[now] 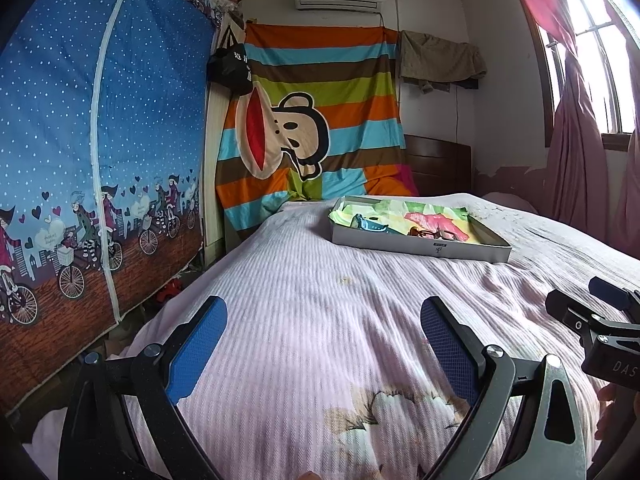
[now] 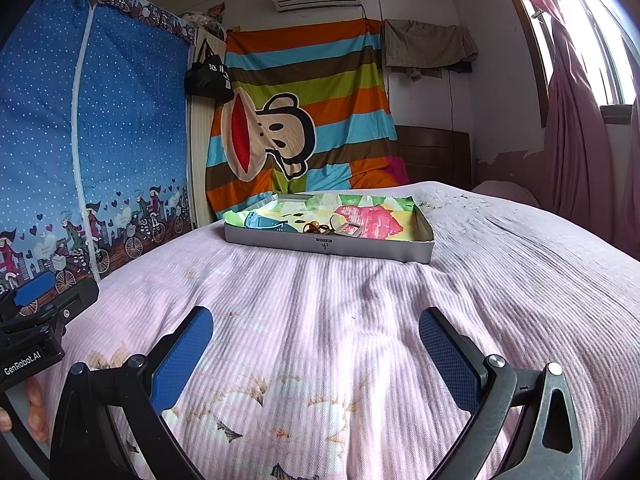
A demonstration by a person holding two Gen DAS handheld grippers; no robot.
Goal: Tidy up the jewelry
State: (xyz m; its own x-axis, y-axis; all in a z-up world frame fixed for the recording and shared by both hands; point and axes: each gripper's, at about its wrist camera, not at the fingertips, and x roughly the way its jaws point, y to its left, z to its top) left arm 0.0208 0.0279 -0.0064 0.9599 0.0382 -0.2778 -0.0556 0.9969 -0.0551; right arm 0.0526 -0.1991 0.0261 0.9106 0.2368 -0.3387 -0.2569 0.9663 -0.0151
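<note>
Two pairs of blue-padded tongs hung low over a bed, both spread wide and holding nothing: the left tongs (image 1: pixel 322 350) and the right tongs (image 2: pixel 316 356) sat side by side, each edging into the other's camera view, with a person's fingers (image 2: pixel 36 412) visible on the left handle. Beneath them lay only the pink ribbed bedspread (image 2: pixel 360 300), rumpled and printed with faded flowers. Well ahead, toward the far end of the bed, rested a shallow grey box (image 2: pixel 328 245) lined with brightly coloured paper (image 2: pixel 372 210). The jewelry (image 2: pixel 320 227), a small brownish tangle near the box's front wall, lay inside it beside a blue item (image 2: pixel 264 222) that could not be identified; the individual pieces were too small to tell apart. Behind the bed hung a striped cartoon monkey sheet (image 2: pixel 296 120), with a blue dotted fabric wardrobe (image 1: pixel 100 120) to the left and pink curtains (image 2: pixel 576 140) at the window.

Judging by this, the sorting had yet to begin. The risks looked plain: the soft mattress could let the light box tip or slide under a downward press, the loose paper lining could be pinched up with a piece, and tangled items could lift together and drop into the bedspread's folds
</note>
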